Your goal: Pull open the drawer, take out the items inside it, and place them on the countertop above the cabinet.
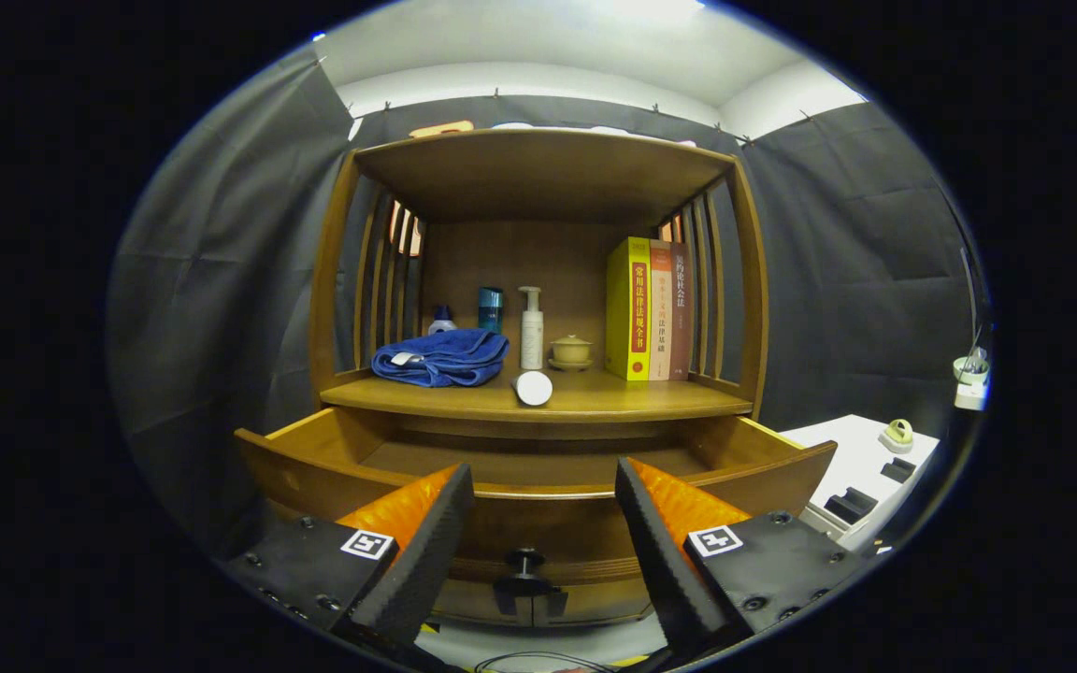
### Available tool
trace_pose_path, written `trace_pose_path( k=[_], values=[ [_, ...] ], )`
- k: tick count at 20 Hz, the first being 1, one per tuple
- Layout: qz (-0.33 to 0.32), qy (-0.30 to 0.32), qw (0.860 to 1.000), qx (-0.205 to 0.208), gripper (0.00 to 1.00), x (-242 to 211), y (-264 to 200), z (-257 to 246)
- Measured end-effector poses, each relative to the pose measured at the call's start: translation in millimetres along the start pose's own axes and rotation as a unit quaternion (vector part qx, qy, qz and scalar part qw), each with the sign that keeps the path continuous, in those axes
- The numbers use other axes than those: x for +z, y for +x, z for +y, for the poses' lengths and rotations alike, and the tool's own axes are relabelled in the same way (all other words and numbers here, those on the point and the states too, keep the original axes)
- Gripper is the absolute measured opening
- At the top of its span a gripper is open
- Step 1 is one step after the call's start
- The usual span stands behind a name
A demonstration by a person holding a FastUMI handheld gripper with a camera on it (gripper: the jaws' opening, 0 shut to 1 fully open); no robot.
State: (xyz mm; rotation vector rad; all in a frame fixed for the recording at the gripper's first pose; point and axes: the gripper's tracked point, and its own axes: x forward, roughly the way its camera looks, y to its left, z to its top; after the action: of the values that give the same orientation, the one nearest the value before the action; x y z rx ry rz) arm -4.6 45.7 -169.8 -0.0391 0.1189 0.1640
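The wooden cabinet's drawer (314, 467) is pulled out toward me, and the part of its inside that I can see holds nothing. Its dark knob (525, 561) sits low between my fingers. On the countertop (613, 397) above the drawer lie a folded blue towel (442, 357) and a white cylinder (533, 387) on its side at the front edge. My gripper (543, 514) is open in front of the drawer's front panel, with nothing between its fingers.
At the back of the countertop stand a white pump bottle (531, 329), a teal bottle (490, 308), a small blue-capped bottle (441, 320), a lidded ceramic cup (571, 351) and three upright books (651, 308). A white table (861, 467) with small items stands to the right.
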Motion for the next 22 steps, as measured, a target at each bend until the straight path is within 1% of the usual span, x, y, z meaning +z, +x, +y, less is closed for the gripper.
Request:
trace_pose_path(
  k=[7,16,18,20,22],
  values=[
    [0.021,0.004,1.000,0.008,0.99,-23,3,2],
    [0.073,0.015,0.997,-0.005,0.99,-67,11,1],
    [0.082,0.019,0.996,-0.007,0.99,-71,11,2],
    [0.076,0.018,0.997,-0.007,0.99,-63,14,2],
    [0.081,0.013,0.997,-0.009,0.99,-65,21,4]
  ],
)
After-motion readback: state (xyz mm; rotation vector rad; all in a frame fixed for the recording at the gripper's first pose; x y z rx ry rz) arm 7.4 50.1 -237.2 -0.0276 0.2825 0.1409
